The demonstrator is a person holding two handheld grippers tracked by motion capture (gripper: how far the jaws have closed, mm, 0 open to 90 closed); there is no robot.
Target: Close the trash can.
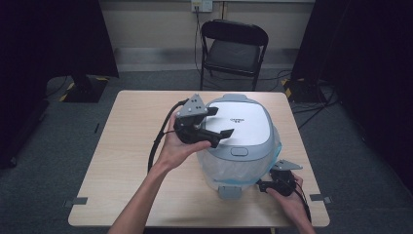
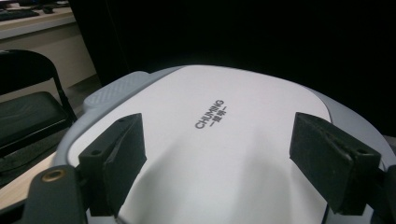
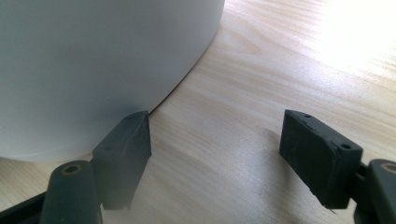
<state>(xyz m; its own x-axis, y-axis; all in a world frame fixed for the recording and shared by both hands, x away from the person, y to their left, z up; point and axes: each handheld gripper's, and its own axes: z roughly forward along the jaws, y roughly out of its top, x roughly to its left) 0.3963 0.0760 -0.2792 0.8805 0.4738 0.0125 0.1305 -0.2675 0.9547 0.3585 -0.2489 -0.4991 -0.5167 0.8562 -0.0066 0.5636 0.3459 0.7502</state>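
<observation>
Where the rice cooker (image 1: 241,141) stands on the table (image 1: 126,146), its lower front is partly hidden by the left hand (image 1: 171,148). Left tool (image 1: 214,127), jaws wide and empty, hovers above the white lid (image 2: 224,140) (brand lettering legible). Right tool (image 1: 276,181), low at the cooker's base, is open, one pad (image 3: 126,144) touching the wall.

We see a rice cooker (image 1: 241,141) upright on the table (image 1: 126,146), toward its right half. White lid (image 2: 224,140) shut, grey rim, "CHUNMING" lettering on top, pale body, grey latch facing the near edge.
</observation>
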